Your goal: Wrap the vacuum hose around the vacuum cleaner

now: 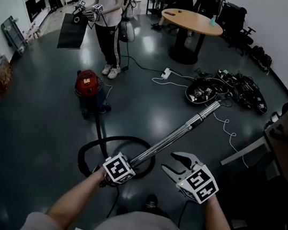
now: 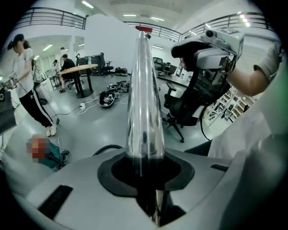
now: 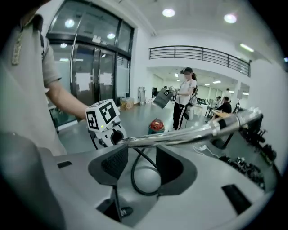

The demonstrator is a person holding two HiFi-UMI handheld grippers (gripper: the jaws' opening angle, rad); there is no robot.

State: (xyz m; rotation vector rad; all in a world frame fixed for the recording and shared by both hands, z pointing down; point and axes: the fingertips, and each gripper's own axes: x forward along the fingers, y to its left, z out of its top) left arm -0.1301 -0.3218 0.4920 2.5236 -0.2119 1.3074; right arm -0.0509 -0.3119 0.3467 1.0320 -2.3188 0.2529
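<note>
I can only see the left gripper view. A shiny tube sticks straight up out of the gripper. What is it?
Observer: The head view shows a long metal wand. The left gripper is shut on its near end.
Operator: Is it joined to a machine?
Observer: A black hose lies looped on the floor below it and leads to a red vacuum cleaner.
Operator: What's the other gripper doing?
Observer: The right gripper view shows the right gripper with its jaws apart and nothing between them.
</note>
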